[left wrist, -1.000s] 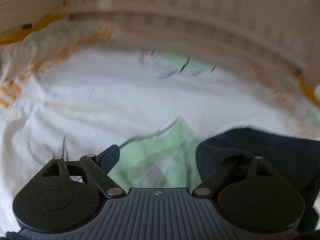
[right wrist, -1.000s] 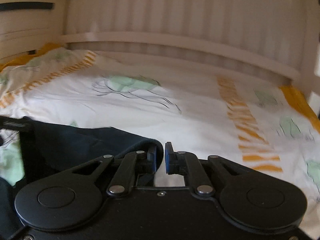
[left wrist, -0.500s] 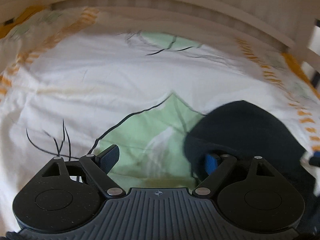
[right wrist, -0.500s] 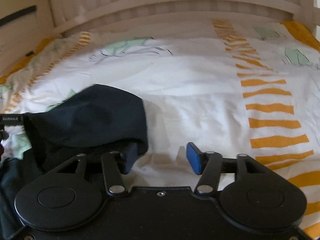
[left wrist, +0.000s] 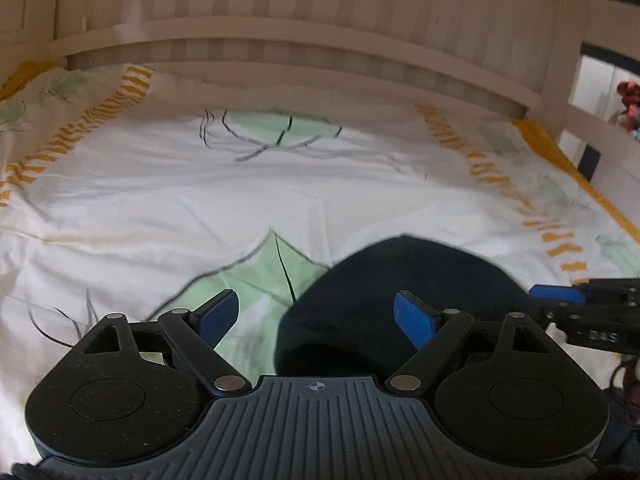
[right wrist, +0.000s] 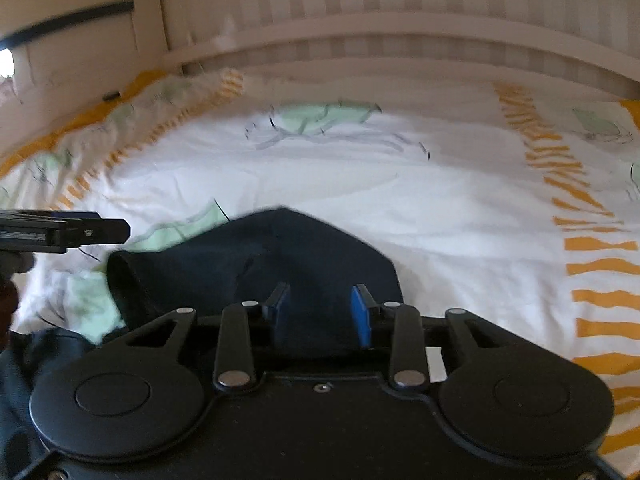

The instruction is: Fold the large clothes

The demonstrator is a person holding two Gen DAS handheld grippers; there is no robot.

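Observation:
A dark navy garment [left wrist: 404, 292] lies bunched on the bed, low and right of centre in the left wrist view and low centre in the right wrist view [right wrist: 288, 256], with a tube-like opening at its left end. My left gripper [left wrist: 316, 316] is open wide; its right finger is over the garment's left part, its left finger over the sheet. My right gripper [right wrist: 320, 312] is open, with both fingers over the garment's near edge. The right gripper's blue finger [left wrist: 558, 294] shows at the right edge of the left view.
The bed is covered by a white sheet [left wrist: 200, 208] with green leaf prints and orange stripes [right wrist: 592, 248]. A pale slatted bed rail [left wrist: 304, 36] runs along the far side. More dark cloth [right wrist: 24, 360] hangs at the near left.
My right gripper has opened and let go of the garment, which now lies on the sheet. My left finger has come off the cloth. Both cameras have tilted and shifted.

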